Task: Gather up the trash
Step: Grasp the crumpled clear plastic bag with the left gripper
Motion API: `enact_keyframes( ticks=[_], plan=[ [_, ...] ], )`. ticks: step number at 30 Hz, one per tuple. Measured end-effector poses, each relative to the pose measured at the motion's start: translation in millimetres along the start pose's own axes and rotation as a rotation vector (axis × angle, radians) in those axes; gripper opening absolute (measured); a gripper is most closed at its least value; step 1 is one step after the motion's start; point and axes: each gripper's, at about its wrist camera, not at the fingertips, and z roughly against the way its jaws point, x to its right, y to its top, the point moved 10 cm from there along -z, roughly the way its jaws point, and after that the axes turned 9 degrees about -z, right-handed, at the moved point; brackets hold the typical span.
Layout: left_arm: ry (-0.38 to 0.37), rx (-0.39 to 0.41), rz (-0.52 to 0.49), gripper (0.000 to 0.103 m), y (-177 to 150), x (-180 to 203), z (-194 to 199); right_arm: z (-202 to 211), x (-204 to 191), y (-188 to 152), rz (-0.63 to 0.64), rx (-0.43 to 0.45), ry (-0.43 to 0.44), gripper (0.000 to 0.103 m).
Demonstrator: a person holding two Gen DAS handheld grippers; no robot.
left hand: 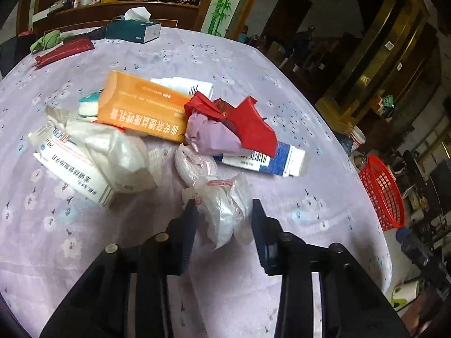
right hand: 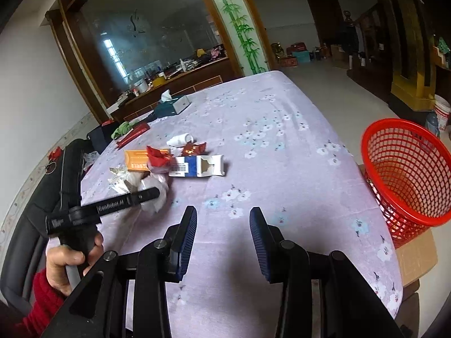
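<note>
Straddled by the spread jaws of the left gripper (left hand: 224, 207), a crumpled plastic bag (left hand: 225, 211) is lying on the cloth-covered table (left hand: 296, 129), nearest of the trash pile. It is probably light, soft and slippery, so its bunched middle is being favoured. Open cloth is leading right to the red basket (right hand: 408, 174) past the edge. The right gripper (right hand: 222, 215) is being held spread and empty.

Crumpled clear plastic bag (left hand: 225, 214) lies between my left gripper's (left hand: 224, 205) spread fingers. Behind it sit an orange box (left hand: 141, 107), red wrapper (left hand: 248, 124), blue-and-white carton (left hand: 270, 160) and white box (left hand: 70, 166). A red basket (right hand: 408, 174) stands off the bench's (right hand: 282, 140) right edge.
</note>
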Motion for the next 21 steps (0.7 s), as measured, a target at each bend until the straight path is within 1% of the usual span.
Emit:
enact_keyframes(
  ticks=[3,5,7,10,13,17,21],
  plan=[
    [-0.006,0.036,-0.038,0.034,-6.4,5.4,20.8,-5.1,-14.3,4.3,0.025,-0.011,0.023,0.042],
    [-0.016,0.053,-0.049,0.034,-13.7,7.0,36.2,-13.0,-28.4,6.7,0.044,-0.034,0.055,0.042],
    [-0.030,0.074,-0.052,0.034,-20.7,7.1,51.7,-25.8,-45.7,9.1,0.069,-0.066,0.083,0.042],
    [-0.035,0.107,-0.063,0.034,-30.4,5.6,72.5,-44.8,-65.7,9.9,0.119,-0.094,0.083,0.042],
    [-0.032,0.129,-0.069,0.034,-37.5,-0.3,86.5,-66.2,-82.3,6.3,0.138,-0.148,0.110,0.043],
    [-0.001,0.153,-0.071,0.034,-45.5,-11.9,99.2,-93.0,-97.5,-5.9,0.167,-0.210,0.117,0.043],
    [-0.006,0.169,-0.044,0.034,-52.1,-22.2,107.6,-120.8,-103.6,-13.3,0.180,-0.244,0.085,0.045]
  ],
)
